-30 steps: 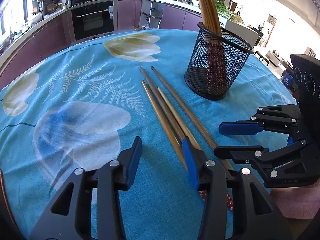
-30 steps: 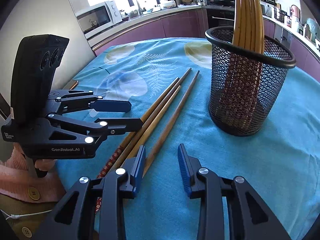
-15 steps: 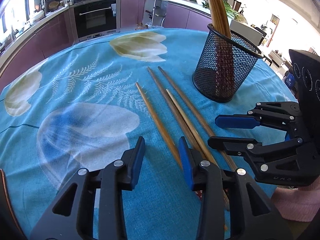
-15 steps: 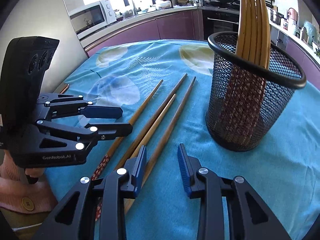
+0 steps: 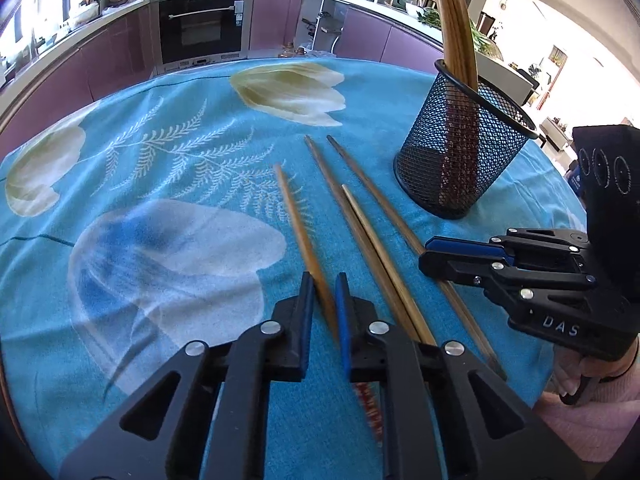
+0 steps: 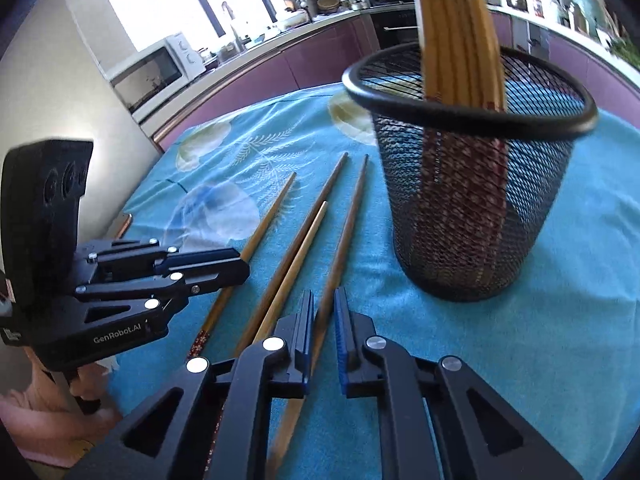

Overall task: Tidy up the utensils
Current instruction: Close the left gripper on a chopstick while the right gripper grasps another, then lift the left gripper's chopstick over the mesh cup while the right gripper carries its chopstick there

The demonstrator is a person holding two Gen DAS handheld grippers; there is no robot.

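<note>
Several wooden chopsticks lie side by side on the blue floral tablecloth (image 5: 160,264). My left gripper (image 5: 322,304) is shut on the leftmost chopstick (image 5: 298,224), near its thick end. My right gripper (image 6: 322,320) is shut on the rightmost chopstick (image 6: 348,224), also near its thick end. Two more chopsticks (image 5: 360,224) lie between them. A black mesh holder (image 5: 460,160) stands upright to the right with several chopsticks (image 6: 456,32) standing in it. Each gripper shows in the other's view: the right one (image 5: 444,252) and the left one (image 6: 224,268).
The round table's edge runs close behind both grippers. Kitchen cabinets, an oven (image 5: 204,28) and a microwave (image 6: 156,72) stand beyond the table. The mesh holder (image 6: 468,216) stands close to the right gripper's front right.
Both grippers went from open to shut, each closing on a chopstick. The leftmost chopstick has shifted left, away from the others. The right gripper has moved closer to the holder.
</note>
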